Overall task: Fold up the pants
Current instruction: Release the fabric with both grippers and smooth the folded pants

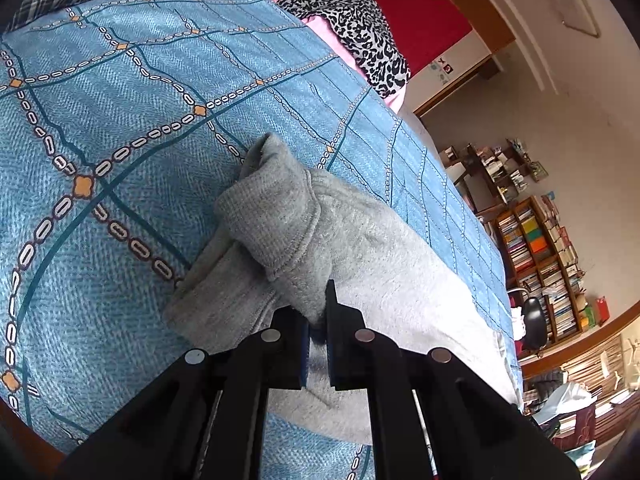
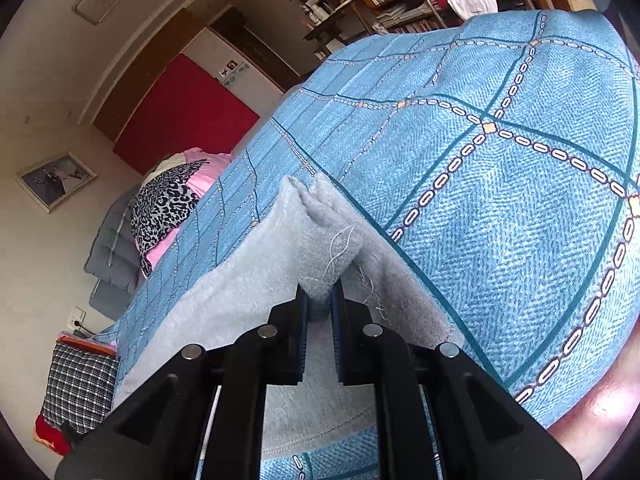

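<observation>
Left tool (image 1: 316, 320) pinches a ribbed cuff of the pants (image 1: 372, 264); right tool (image 2: 320, 304) nips a fleecy edge. Both ends are gripped on the bed (image 1: 120, 128), so a fold seems under way; next, carry them together evenly.

The pants (image 1: 320, 240) lie on the bed (image 1: 140, 120), their bunched end pointing to 11 o'clock from the left hand-held gripper (image 1: 318, 320). Toward 12 o'clock a spotted cloth (image 1: 352, 28) lies on the bed; bookshelves (image 1: 536, 256) stand beyond the bed's edge at 3 o'clock.
</observation>
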The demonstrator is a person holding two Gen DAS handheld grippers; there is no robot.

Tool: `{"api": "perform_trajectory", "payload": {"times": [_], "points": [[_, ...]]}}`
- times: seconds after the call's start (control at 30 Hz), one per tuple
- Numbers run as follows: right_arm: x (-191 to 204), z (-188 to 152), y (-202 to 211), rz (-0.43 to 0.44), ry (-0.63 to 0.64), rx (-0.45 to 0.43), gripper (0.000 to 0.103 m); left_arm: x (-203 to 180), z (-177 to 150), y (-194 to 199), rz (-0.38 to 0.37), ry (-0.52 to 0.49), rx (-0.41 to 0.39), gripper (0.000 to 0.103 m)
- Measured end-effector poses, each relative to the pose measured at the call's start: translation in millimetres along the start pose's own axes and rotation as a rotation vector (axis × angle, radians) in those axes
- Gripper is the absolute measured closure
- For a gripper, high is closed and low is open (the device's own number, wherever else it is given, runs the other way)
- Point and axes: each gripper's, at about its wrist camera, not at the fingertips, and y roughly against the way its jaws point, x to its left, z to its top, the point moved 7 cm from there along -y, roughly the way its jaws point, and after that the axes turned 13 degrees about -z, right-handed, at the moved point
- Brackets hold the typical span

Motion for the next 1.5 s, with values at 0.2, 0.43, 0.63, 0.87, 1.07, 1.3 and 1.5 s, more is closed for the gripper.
{"api": "perform_trajectory", "payload": {"times": [0.2, 0.43, 0.63, 0.87, 1.07, 1.3, 1.5], "points": [[10.5, 10.4, 44.9, 0.036, 0.017, -0.121, 0.093, -18.0, 6.1, 13.6, -0.037, -0.029, -0.031, 0.097], [-29.7, -17.1, 34.4, -0.071, 0.008, -0.05, 0.093, 6.1, -22.1, 9.4, 0.055, -0.021, 0.052, 0.097], [-47.4, -37.6, 13.7, -0.113, 0.001, -0.01, 0.092, 22.5, -34.2, 9.0, 0.05, -0.026, 0.048, 0.092], [-47.3, -34.2, 24.5, -0.154, 0.041, -0.055, 0.076, 15.1, -25.0, 31.2, 0.134, -0.102, -0.031, 0.078], [-50.1, -15.7, 48.9, -0.282, 0.107, -0.214, 0.062, -1.9, -12.5, 61.3, 0.228, -0.196, -0.151, 0.059], [-2.4, -12.7, 65.0, -0.309, 0.256, -0.382, 0.062, -70.7, -22.7, 14.0, 0.138, -0.398, -0.109, 0.053], [35.9, -36.4, 21.7, -0.228, 0.411, -0.274, 0.058, -117.7, -76.7, -60.2, 0.012, -0.536, 0.091, 0.049]]}}
